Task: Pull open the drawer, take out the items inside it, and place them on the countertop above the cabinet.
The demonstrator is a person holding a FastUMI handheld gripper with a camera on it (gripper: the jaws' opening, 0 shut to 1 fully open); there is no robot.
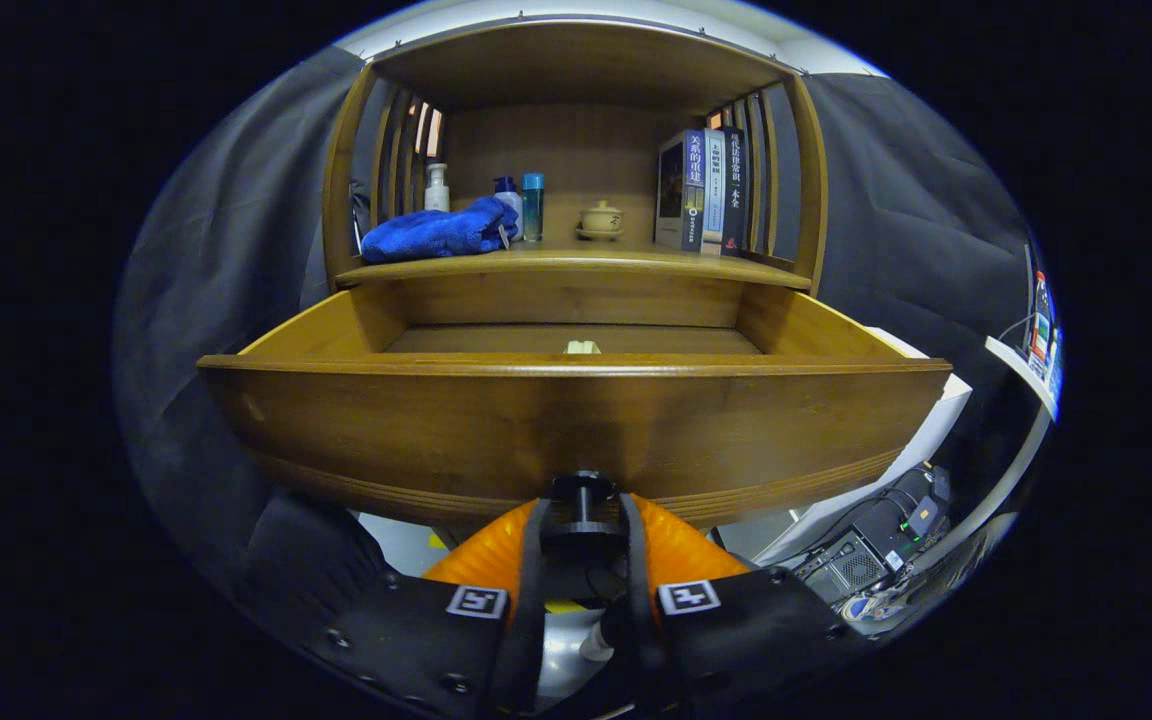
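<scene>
Straight ahead of my camera I see the wooden cabinet [576, 130], an open-fronted unit with slatted sides and a shelf that serves as its countertop [576, 262]. Below that shelf I have the drawer [576, 420] pulled well out toward me, its broad curved front panel spanning most of what lies before the fingers and its two side walls running back into the cabinet. On the countertop, toward one side, I make out a row of upright books [704, 190] leaning against the slats; toward the other side lies a crumpled blue cloth [436, 232], with a white bottle [437, 188] behind it and two more bottles [523, 205] standing just beside the cloth. Between the bottles and the books sits a small lidded cup on a saucer [601, 220]. Inside the drawer, only just peeking over the front panel, I can see the top of a small pale item [582, 347] resting on the drawer floor near the front; I cannot tell what it is. At the bottom centre of the drawer front is the dark knob [582, 508], and my gripper [582, 520] has its fingers closed in on it from either side, both pressing against the knob's stem, so the jaws are pinching the knob.
</scene>
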